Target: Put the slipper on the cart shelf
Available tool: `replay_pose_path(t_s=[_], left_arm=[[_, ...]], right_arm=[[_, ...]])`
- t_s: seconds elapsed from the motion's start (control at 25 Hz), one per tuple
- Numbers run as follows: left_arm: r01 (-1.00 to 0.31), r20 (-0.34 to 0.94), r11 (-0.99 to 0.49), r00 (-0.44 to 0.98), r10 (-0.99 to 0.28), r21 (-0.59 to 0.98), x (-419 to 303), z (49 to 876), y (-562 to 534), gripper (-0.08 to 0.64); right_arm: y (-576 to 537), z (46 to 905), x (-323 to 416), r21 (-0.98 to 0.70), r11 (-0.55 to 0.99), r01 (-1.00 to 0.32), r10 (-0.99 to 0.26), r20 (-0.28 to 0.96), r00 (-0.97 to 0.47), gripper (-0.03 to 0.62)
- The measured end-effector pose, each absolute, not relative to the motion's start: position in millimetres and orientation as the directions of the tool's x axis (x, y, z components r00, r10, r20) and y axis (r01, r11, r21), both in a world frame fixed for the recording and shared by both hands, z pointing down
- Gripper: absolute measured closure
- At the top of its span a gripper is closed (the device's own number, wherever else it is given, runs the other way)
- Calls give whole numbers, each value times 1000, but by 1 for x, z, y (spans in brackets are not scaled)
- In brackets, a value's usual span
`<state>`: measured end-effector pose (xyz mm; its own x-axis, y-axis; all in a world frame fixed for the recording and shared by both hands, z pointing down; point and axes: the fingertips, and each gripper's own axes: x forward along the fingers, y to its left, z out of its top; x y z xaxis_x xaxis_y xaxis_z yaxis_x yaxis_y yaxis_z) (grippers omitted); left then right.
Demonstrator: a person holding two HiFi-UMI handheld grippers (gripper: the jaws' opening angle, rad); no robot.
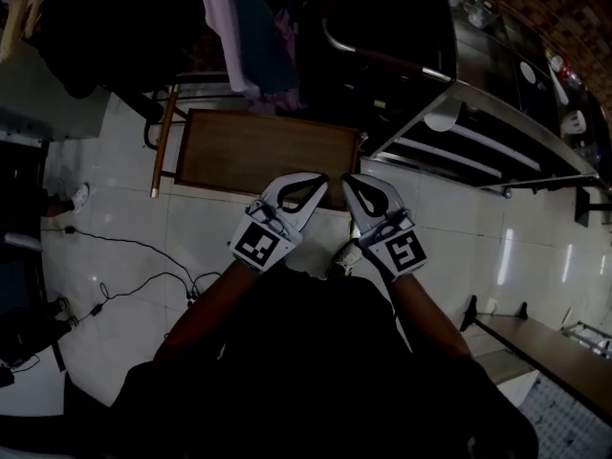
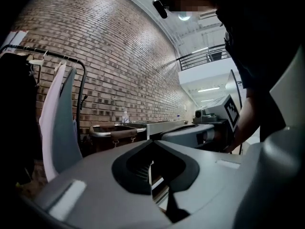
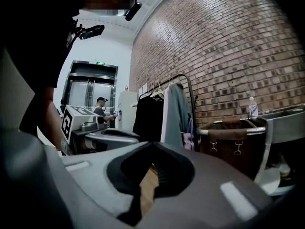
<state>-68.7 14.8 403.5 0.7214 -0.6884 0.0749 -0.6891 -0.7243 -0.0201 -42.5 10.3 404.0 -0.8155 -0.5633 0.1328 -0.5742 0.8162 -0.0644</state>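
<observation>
Both grippers hover side by side over the white tiled floor, in front of my body. My left gripper [image 1: 322, 179] is shut with nothing in it, its tips meeting [image 2: 152, 142]. My right gripper [image 1: 347, 181] is shut and empty as well [image 3: 152, 143]. A small pale thing [image 1: 346, 256], perhaps the slipper, lies on the floor under my right forearm; the dim light hides its shape. The steel cart [image 1: 483, 146] with slatted shelves stands to the right. A white rounded object [image 1: 442, 120] rests at its near corner [image 3: 269, 179].
A low wooden board [image 1: 253, 151] lies just beyond the grippers. A clothes rack with hanging garments [image 1: 239, 27] and a brown hamper [image 3: 233, 128] stand by the brick wall. Cables [image 1: 143, 275] trail across the floor at left. A bench [image 1: 545, 342] is at right. A person [image 3: 101, 109] stands far off.
</observation>
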Motion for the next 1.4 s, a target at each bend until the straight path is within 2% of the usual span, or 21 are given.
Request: replay_pose_path(t_s=[0.32, 0.52, 1.0, 1.4], left_arm=[[-635, 58, -772, 771, -634, 11, -169, 402, 5, 558], [-621, 74, -784, 783, -618, 19, -201, 404, 3, 558], [-627, 62, -779, 779, -625, 24, -180, 405, 0, 558], [-623, 85, -781, 781, -619, 32, -155, 399, 2, 558]], right_arm=[[-1, 402, -134, -79, 761, -644, -632, 135, -763, 591], [2, 403, -164, -91, 748, -658, -643, 147, -751, 591], [-5, 405, -154, -67, 783, -619, -600, 182, -779, 591], [-4, 393, -143, -67, 810, -583, -568, 159, -807, 591]])
